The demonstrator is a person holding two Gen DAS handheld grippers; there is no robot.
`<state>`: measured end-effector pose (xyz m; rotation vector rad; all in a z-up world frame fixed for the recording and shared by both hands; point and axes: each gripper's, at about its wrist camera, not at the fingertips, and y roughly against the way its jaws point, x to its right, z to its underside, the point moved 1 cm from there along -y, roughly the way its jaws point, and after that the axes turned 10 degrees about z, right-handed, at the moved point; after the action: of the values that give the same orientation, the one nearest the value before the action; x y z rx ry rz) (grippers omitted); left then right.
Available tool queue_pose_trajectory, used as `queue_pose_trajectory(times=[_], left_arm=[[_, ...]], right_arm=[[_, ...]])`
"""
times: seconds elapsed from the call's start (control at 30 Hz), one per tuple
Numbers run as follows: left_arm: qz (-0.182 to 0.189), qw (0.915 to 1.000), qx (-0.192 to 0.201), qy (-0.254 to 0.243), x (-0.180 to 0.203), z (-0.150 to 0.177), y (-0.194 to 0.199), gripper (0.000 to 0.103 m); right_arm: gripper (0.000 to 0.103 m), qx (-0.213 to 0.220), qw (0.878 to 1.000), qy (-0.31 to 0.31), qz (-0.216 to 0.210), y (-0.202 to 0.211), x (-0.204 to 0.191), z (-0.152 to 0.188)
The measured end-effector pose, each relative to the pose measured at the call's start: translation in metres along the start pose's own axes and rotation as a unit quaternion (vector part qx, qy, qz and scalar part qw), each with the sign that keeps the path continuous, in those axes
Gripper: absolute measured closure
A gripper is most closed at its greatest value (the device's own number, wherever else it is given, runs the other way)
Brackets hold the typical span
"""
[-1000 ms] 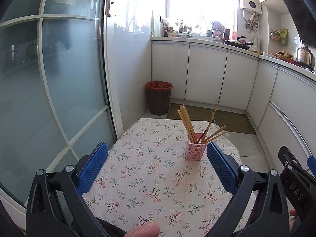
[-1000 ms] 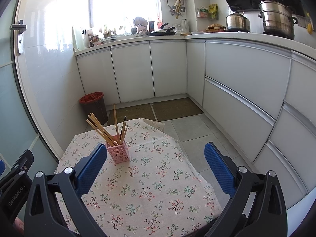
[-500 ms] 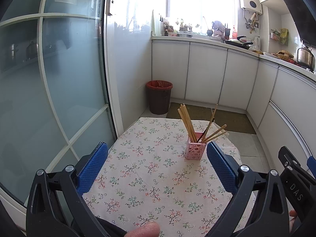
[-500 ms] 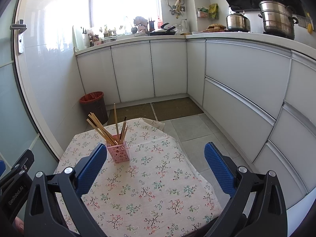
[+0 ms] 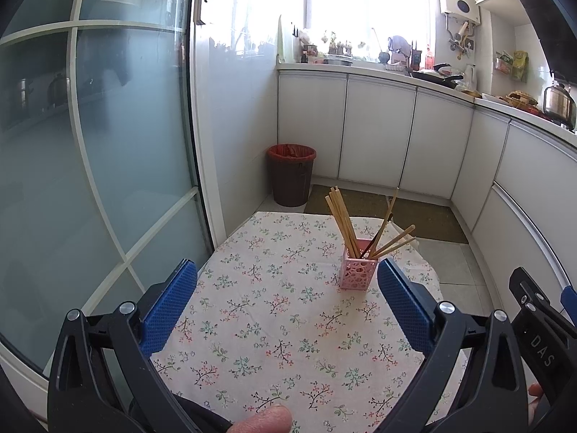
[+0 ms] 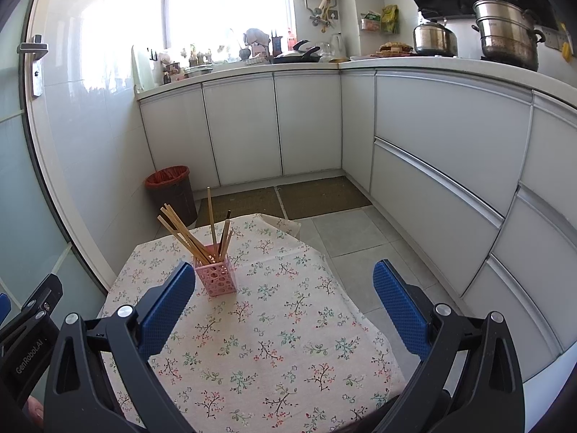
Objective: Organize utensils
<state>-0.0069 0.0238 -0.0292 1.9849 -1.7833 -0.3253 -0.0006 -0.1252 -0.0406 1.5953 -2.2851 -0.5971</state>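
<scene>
A pink perforated holder [image 5: 358,272] stands upright on the floral tablecloth [image 5: 274,310], holding several wooden chopsticks [image 5: 342,221] that fan out of its top. It also shows in the right wrist view [image 6: 215,277], with the chopsticks [image 6: 187,236] leaning left. My left gripper [image 5: 288,288] is open and empty, held back from the holder, which sits just inside its right finger. My right gripper [image 6: 285,288] is open and empty, with the holder just inside its left finger. The right gripper's body shows at the right edge of the left wrist view [image 5: 537,324].
A brown bin with a red liner [image 5: 291,173] stands on the floor beyond the table. A frosted glass door [image 5: 90,144] is close on the left. White cabinets [image 6: 432,166] run along the back and right. The table's far edge [image 6: 285,223] drops to tiled floor.
Nothing has visibly changed; both grippers stay open and still, and the holder stays in place.
</scene>
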Motion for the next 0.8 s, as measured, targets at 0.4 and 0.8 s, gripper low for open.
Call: queue_pose_trajectory(times=[0.4, 0.8], left_arm=[[0.0, 1.0, 0.0, 0.002, -0.0007, -0.0013, -0.001, 0.007], [-0.003, 1.0, -0.003, 0.005, 0.0021, -0.0024, -0.0016, 0.007]], right_arm=[[0.007, -0.002, 1.0, 0.001, 0.0, -0.0027, -0.0008, 0.0002], [0.007, -0.002, 1.0, 0.001, 0.0, -0.0028, -0.0014, 0.0005]])
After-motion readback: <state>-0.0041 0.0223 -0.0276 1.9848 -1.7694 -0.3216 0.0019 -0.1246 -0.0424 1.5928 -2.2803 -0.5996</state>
